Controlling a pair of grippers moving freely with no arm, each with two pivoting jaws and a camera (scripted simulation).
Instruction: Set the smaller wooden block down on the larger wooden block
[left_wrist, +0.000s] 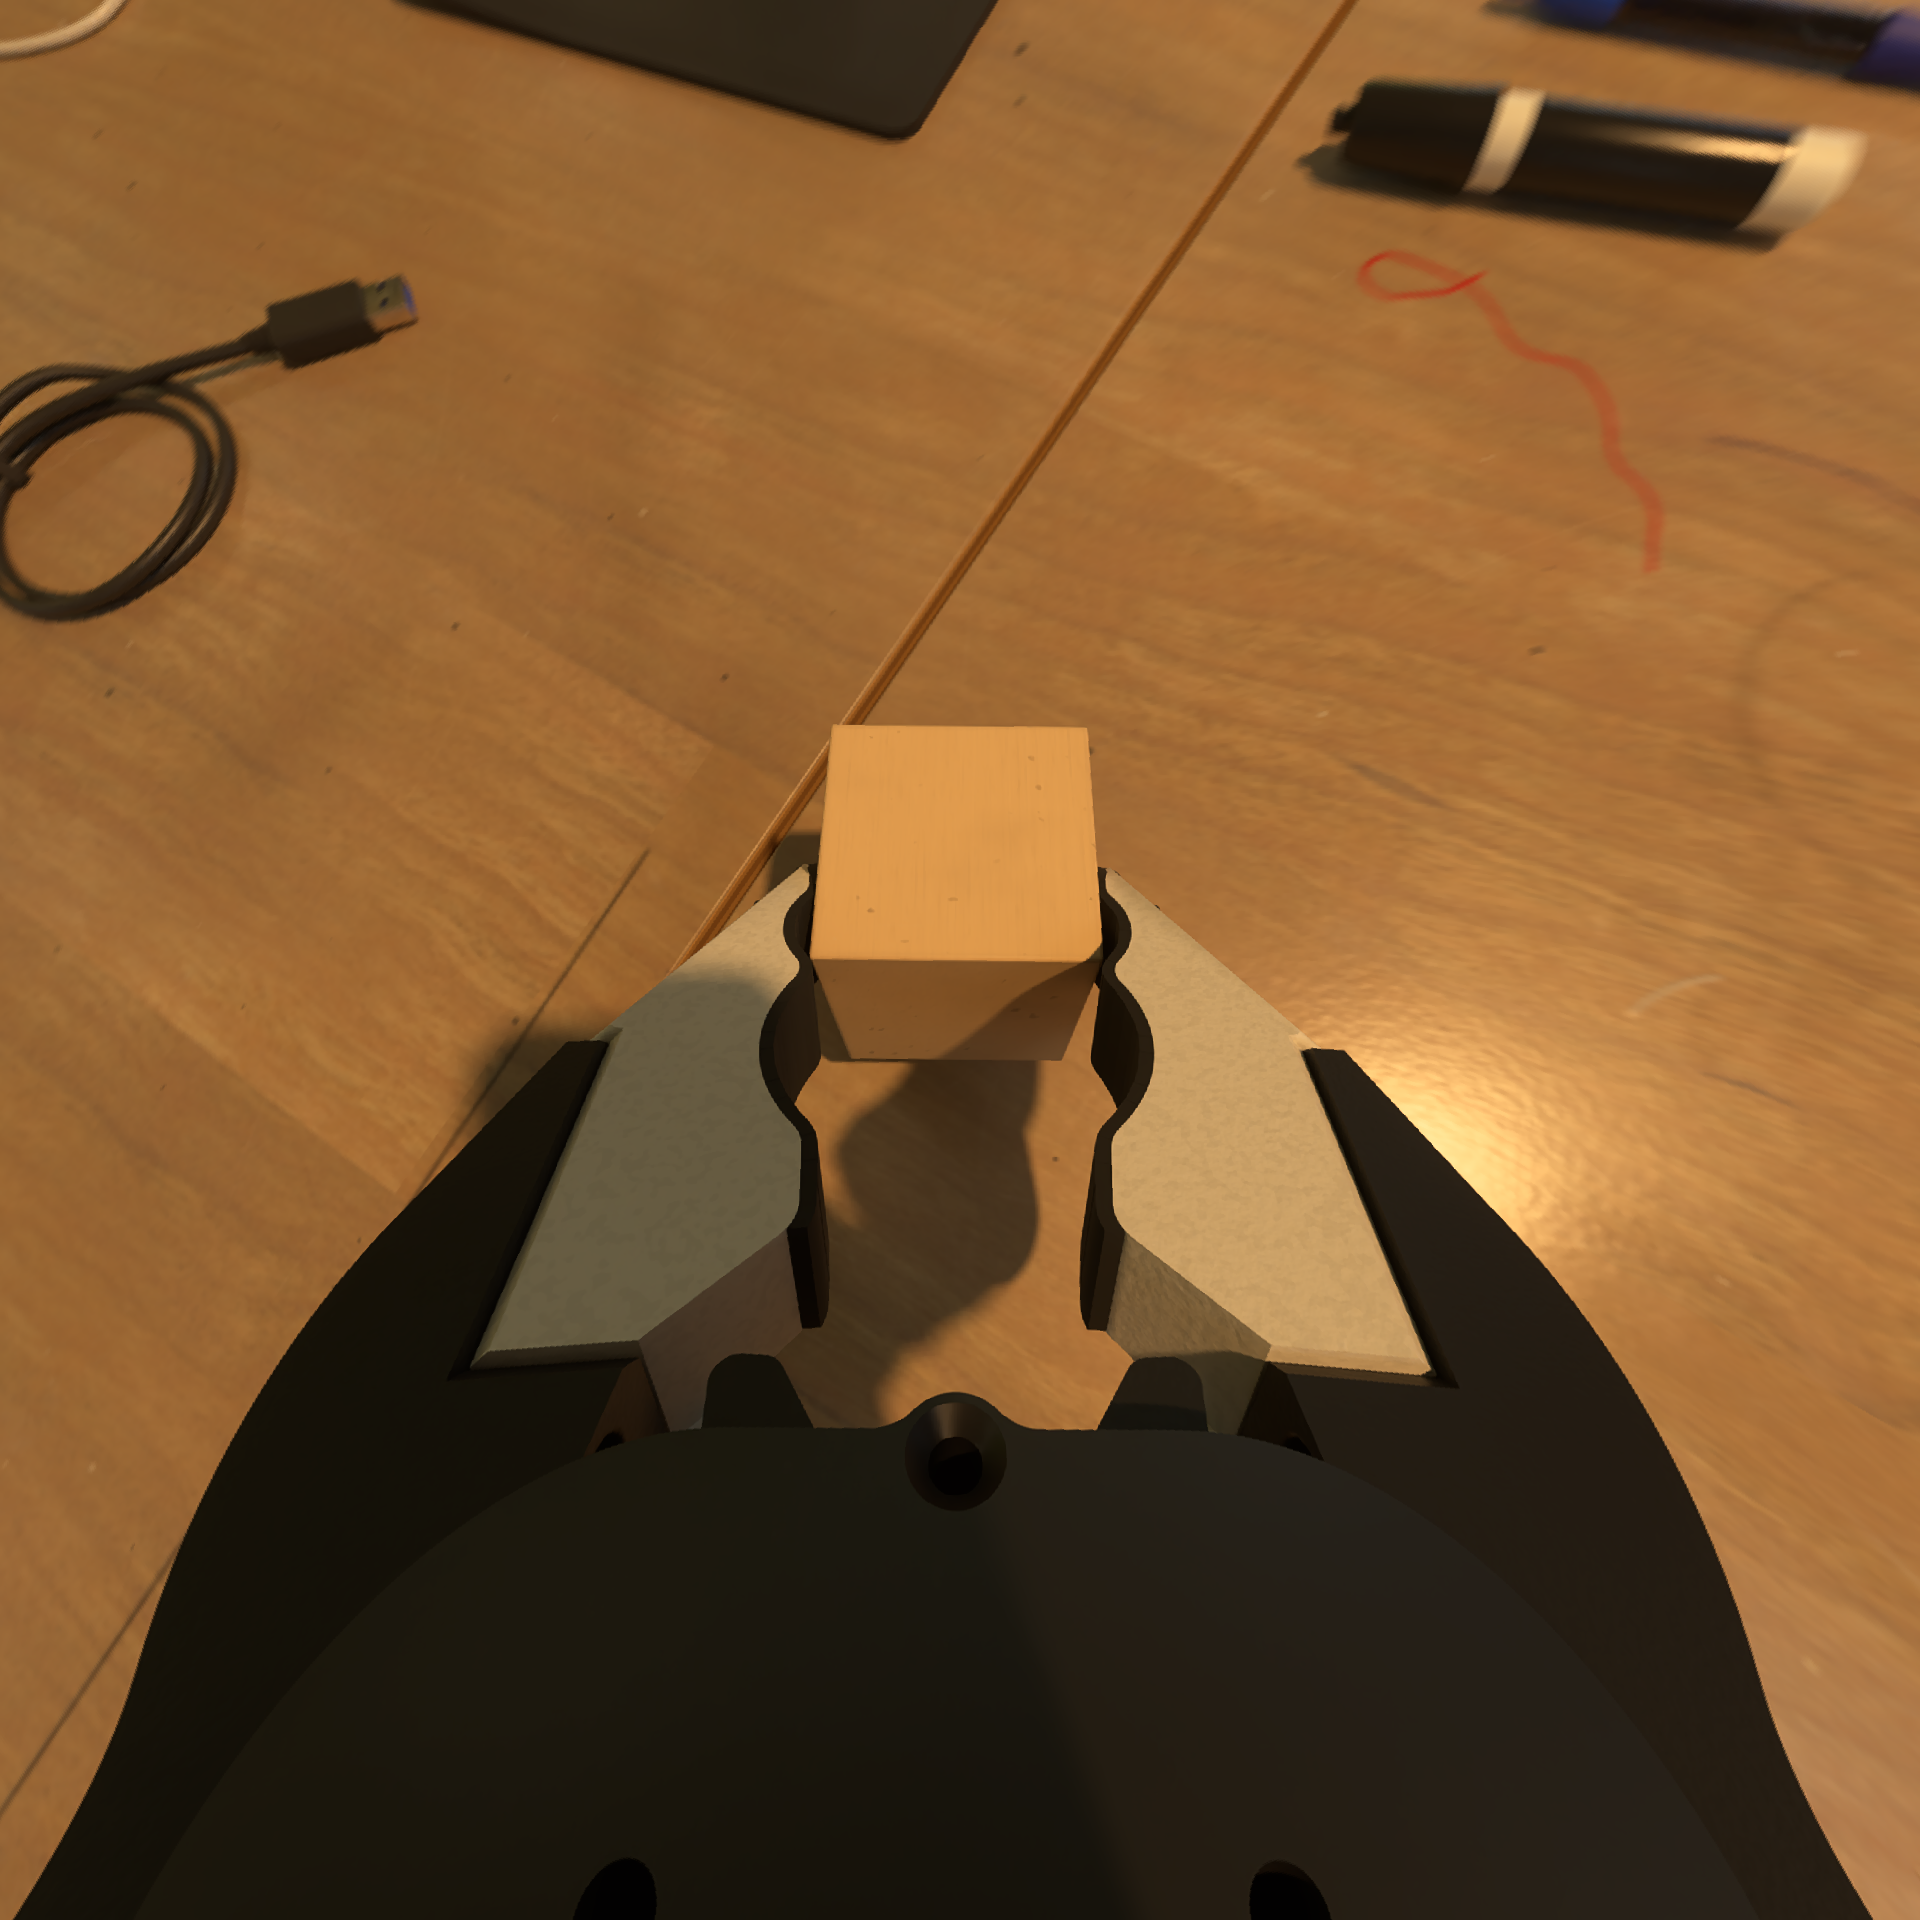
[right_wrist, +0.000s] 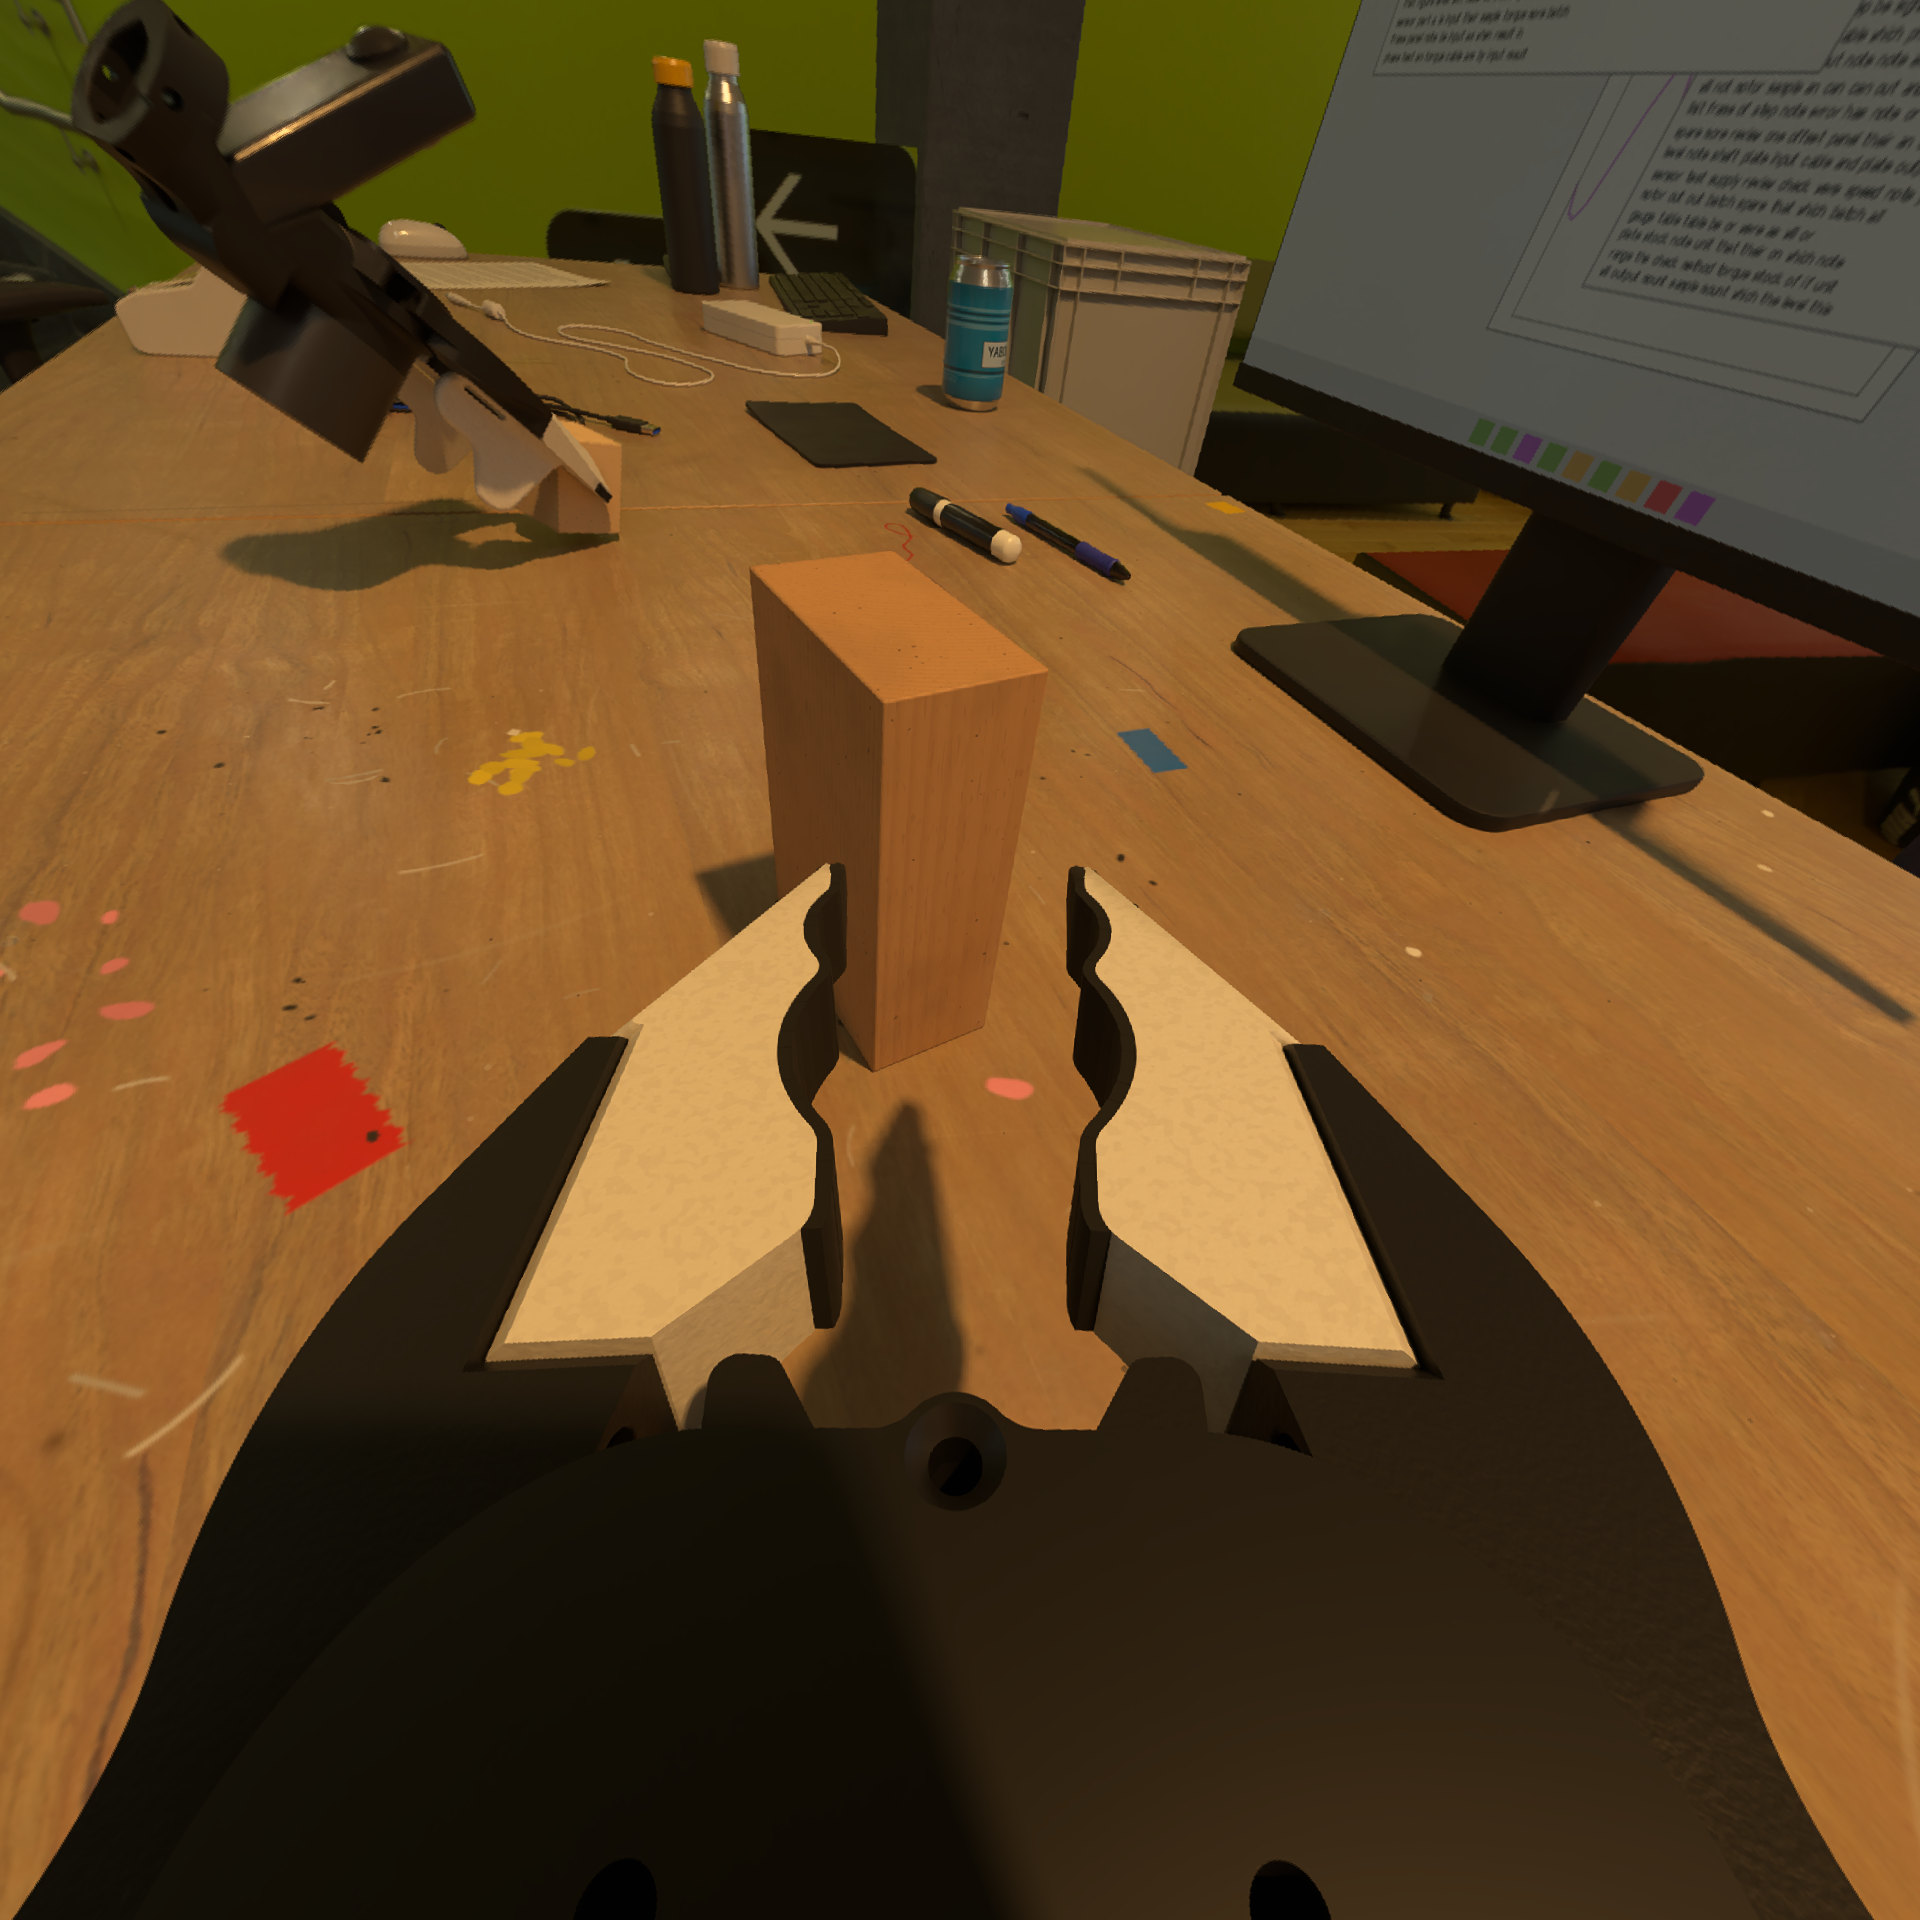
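The smaller wooden block (left_wrist: 954, 842) is a pale cube held between my left gripper's (left_wrist: 956, 904) fingertips, which press on its two sides. In the right wrist view the same gripper (right_wrist: 582, 468) and cube (right_wrist: 594, 488) sit far left, low at the table; I cannot tell whether the cube touches the table. The larger wooden block (right_wrist: 914, 769) stands upright in the table's middle. My right gripper (right_wrist: 956, 878) is open, with the block's lower part between its fingertips. The left fingertip is close to the block and a gap shows on the right.
A black marker (right_wrist: 964, 525) and a blue pen (right_wrist: 1070, 542) lie behind the tall block. A monitor base (right_wrist: 1475, 717) stands at the right. A black pad (right_wrist: 840, 434), a can (right_wrist: 977, 332), a grey crate (right_wrist: 1122, 312), two bottles (right_wrist: 707, 166) and a coiled cable (left_wrist: 114, 457) lie farther off.
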